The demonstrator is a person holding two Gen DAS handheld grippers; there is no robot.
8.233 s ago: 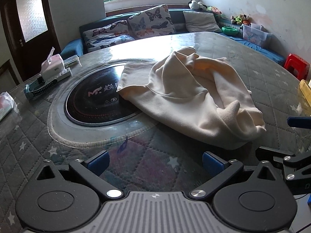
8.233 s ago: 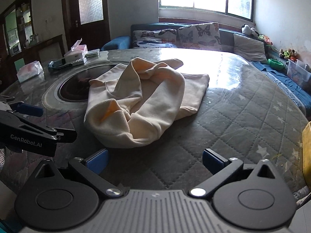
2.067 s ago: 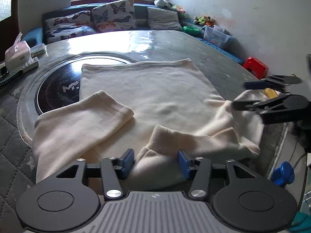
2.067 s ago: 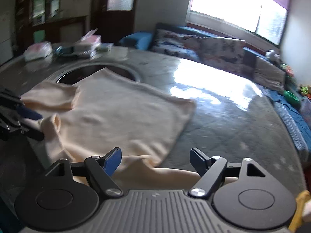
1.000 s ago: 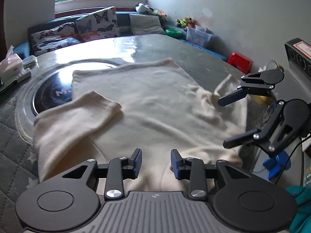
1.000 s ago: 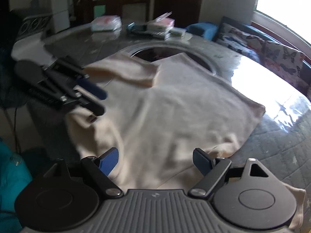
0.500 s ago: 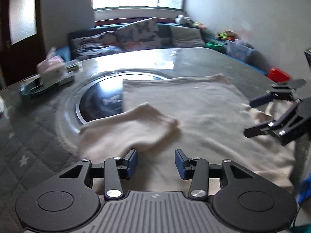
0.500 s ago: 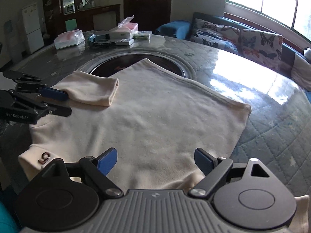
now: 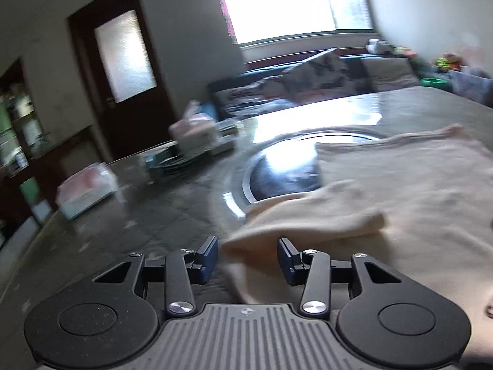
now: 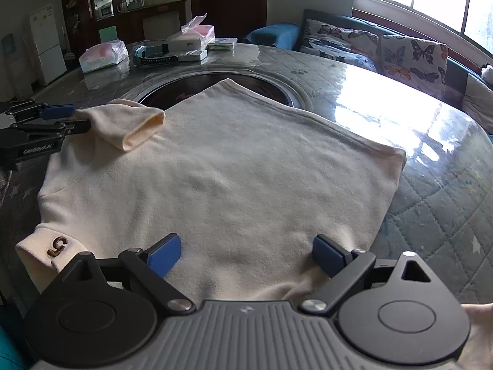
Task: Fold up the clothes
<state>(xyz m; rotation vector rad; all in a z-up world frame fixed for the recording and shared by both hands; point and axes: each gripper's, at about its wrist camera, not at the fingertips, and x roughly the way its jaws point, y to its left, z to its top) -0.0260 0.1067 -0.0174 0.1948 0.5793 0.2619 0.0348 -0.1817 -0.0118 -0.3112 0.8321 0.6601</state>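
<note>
A cream sweater (image 10: pixel 234 178) lies spread flat on the round quilted table (image 10: pixel 446 185), its collar with a brown logo (image 10: pixel 58 243) at the near left. One sleeve (image 10: pixel 129 123) is folded in over the body. My left gripper (image 10: pixel 80 118) is at the sleeve's shoulder end, open. In the blurred left wrist view the sleeve (image 9: pixel 311 215) runs up from between the left gripper's (image 9: pixel 247 260) parted fingers. My right gripper (image 10: pixel 246 256) hovers wide open over the sweater's near edge, holding nothing.
A dark round hotplate (image 10: pixel 185 88) sits in the table's middle, partly under the sweater. A tissue pack (image 10: pixel 103 52) and stacked boxes (image 10: pixel 191 38) stand at the far left. A sofa with butterfly cushions (image 10: pixel 385 49) runs along the window wall.
The crumpled sweater has been spread flat. In the last half second my left gripper has swung left to the folded sleeve, blurring its view. The right gripper has barely moved.
</note>
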